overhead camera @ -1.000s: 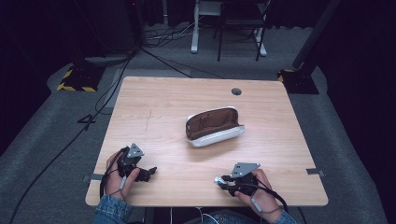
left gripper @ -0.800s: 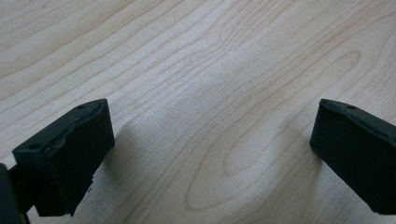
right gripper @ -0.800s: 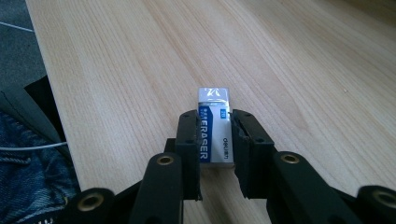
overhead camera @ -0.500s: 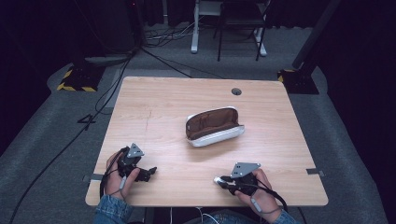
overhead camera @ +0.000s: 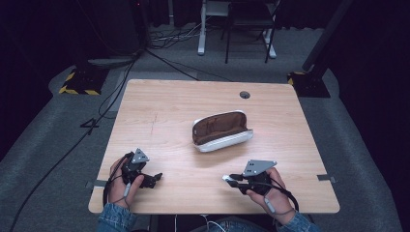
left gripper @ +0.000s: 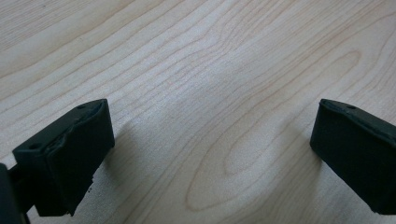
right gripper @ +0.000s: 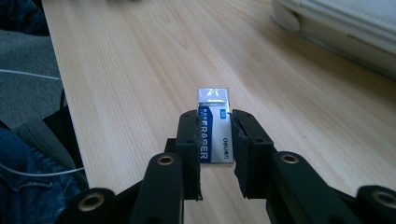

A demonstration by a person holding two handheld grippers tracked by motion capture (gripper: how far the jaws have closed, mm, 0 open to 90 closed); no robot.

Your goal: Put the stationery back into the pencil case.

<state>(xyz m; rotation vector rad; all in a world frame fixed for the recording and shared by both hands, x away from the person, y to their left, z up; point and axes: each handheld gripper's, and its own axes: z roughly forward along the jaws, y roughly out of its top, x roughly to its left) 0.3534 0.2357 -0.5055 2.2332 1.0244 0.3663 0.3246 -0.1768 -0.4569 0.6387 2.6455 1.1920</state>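
Observation:
A white pencil case (overhead camera: 221, 131) with a brown lining lies open at the table's middle; its white edge (right gripper: 341, 23) shows at the top right of the right gripper view. My right gripper (overhead camera: 231, 179) rests near the front edge, right of centre, pointing left. It (right gripper: 215, 137) is shut on a blue and white eraser (right gripper: 213, 126) that stands between the jaws. My left gripper (overhead camera: 153, 180) sits at the front left, low over the wood. Its black fingers (left gripper: 70, 154) stand wide apart with bare table between them.
The wooden table (overhead camera: 159, 111) has a round cable hole (overhead camera: 244, 94) at the back right. A person's hands hold both grippers at the front edge. Beyond the table are grey carpet, cables and a stand with yellow-black stripes (overhead camera: 77, 82).

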